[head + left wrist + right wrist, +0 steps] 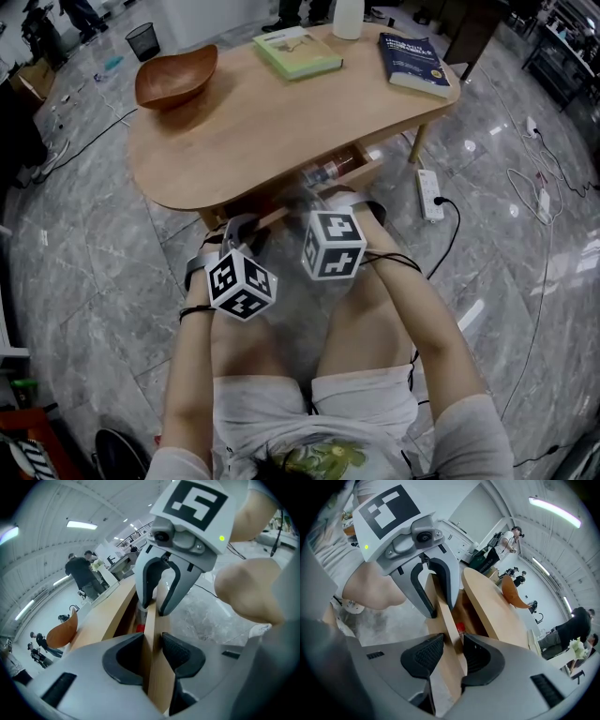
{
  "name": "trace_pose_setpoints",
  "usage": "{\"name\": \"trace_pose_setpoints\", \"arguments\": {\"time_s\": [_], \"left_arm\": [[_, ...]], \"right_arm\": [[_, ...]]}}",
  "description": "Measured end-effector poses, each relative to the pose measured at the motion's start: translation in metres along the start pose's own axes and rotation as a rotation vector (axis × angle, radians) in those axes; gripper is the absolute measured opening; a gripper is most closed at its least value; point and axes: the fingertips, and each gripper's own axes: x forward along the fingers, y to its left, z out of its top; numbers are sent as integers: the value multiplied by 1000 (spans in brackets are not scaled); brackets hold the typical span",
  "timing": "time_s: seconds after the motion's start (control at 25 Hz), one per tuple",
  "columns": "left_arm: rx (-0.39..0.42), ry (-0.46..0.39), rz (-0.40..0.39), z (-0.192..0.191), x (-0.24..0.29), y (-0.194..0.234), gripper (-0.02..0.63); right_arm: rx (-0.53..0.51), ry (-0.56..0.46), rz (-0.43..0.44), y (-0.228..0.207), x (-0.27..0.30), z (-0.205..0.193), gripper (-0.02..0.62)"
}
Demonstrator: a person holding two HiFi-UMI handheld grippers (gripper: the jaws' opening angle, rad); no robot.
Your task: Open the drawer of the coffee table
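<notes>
The rounded wooden coffee table (281, 122) has a drawer under its near edge, pulled partly out, and small items (328, 172) show inside. Its wooden front panel (367, 175) runs along the near side. In the left gripper view the panel (151, 623) stands upright between my left gripper (153, 653) pads, which press on both faces. My right gripper (453, 651) clamps the same panel (443, 616) further along. Each gripper view shows the other gripper on the board ahead. The head view has the left gripper (232, 232) and right gripper (343, 199) side by side at the drawer.
On the tabletop lie a wooden bowl (176, 77), a green book (298, 52), a blue book (414, 62) and a white container (348, 17). A power strip (430, 194) and cables lie on the marble floor to the right. The person's knees sit just behind the grippers.
</notes>
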Motion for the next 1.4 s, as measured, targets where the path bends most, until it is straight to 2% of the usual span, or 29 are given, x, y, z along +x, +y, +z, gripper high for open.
{"name": "trace_pose_setpoints", "arguments": {"time_s": [0.28, 0.52, 1.4], "left_arm": [[13, -11, 28, 0, 0, -1, 132], [23, -30, 43, 0, 1, 0, 132], [24, -13, 41, 3, -11, -25, 133]], "right_arm": [[42, -21, -40, 0, -1, 0, 143], [-8, 17, -78, 0, 1, 0, 143], [33, 9, -98, 23, -16, -2, 143]]}}
